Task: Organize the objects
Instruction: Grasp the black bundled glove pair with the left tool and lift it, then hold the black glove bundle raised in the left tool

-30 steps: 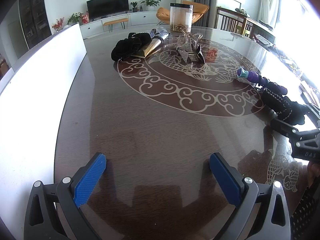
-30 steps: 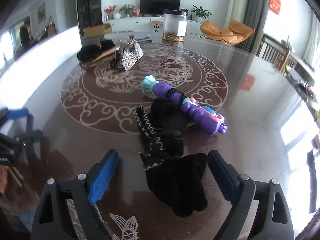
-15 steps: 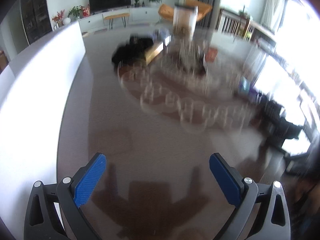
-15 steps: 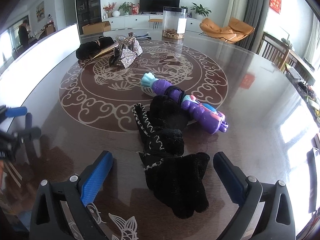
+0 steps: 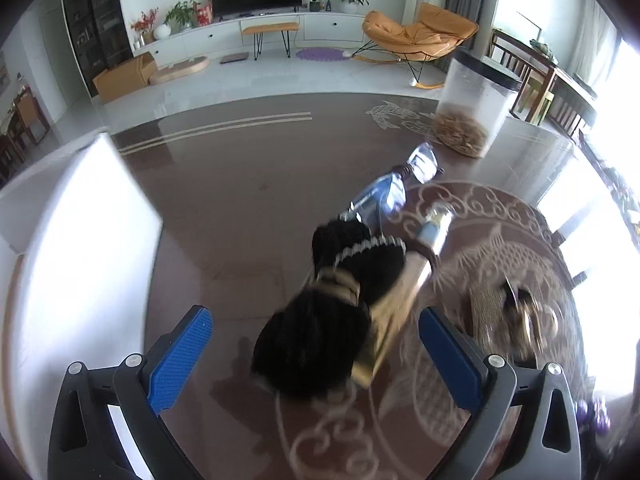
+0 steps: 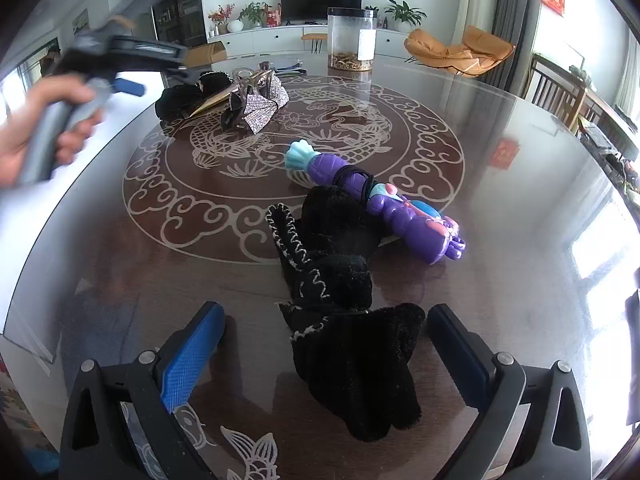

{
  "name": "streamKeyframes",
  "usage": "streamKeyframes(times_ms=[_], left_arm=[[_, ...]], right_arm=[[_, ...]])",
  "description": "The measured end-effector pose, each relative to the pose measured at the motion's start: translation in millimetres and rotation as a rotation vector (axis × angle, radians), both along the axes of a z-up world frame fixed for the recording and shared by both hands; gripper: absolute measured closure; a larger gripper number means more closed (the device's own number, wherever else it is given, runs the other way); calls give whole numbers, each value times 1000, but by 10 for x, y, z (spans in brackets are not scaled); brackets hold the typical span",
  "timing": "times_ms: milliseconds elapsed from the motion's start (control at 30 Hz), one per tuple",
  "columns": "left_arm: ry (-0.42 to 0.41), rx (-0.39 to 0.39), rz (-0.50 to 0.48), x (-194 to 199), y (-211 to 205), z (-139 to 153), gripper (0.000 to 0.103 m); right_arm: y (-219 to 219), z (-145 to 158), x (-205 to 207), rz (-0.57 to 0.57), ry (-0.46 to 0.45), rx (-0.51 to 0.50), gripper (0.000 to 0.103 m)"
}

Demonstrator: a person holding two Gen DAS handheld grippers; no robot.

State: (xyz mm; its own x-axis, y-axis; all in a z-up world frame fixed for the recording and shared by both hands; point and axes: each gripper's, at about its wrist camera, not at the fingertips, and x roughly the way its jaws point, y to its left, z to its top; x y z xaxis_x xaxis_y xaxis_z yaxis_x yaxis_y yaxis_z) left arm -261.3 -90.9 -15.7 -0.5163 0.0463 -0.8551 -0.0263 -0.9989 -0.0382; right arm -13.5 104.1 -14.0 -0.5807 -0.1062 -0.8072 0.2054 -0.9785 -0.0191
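Observation:
My left gripper (image 5: 316,354) is open, its blue pads either side of a black glove (image 5: 320,336) that lies on a gold book (image 5: 394,312), with glasses (image 5: 400,184) beyond. In the right wrist view the left gripper (image 6: 132,88) hovers above that same black glove (image 6: 180,100). My right gripper (image 6: 324,352) is open around the cuff of a second black glove (image 6: 344,308), which lies against a purple toy (image 6: 384,204). A sparkly silver bag (image 6: 260,110) sits near the table's middle.
A clear jar with a black lid (image 5: 476,108) stands at the far side of the round patterned table (image 6: 200,216). A white wall-like panel (image 5: 76,248) runs along the table's left edge. An orange chair (image 5: 420,36) is beyond.
My left gripper has swept quickly forward across the table to the far black glove and book. My right gripper has edged slightly closer over the near glove.

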Motion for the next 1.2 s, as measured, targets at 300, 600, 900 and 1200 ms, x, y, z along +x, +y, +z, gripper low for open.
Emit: streamKeyframes(times_ms=[300,600,900,1200], left_arm=[[3,52,17,350,3,-25,72],[-5,89,-113,2048,382,-31,71],[13,-24,-209,2302,654,-226,19],[60,-26,-198,2288,584,-273,0]], right_arm=[[-11,6,2,11,-6,-3,0],[-6,5,3,12,-6,-4,0],[-4,7,8,12,-4,-2,0],[-4,5,13,14,-2,1,0]])
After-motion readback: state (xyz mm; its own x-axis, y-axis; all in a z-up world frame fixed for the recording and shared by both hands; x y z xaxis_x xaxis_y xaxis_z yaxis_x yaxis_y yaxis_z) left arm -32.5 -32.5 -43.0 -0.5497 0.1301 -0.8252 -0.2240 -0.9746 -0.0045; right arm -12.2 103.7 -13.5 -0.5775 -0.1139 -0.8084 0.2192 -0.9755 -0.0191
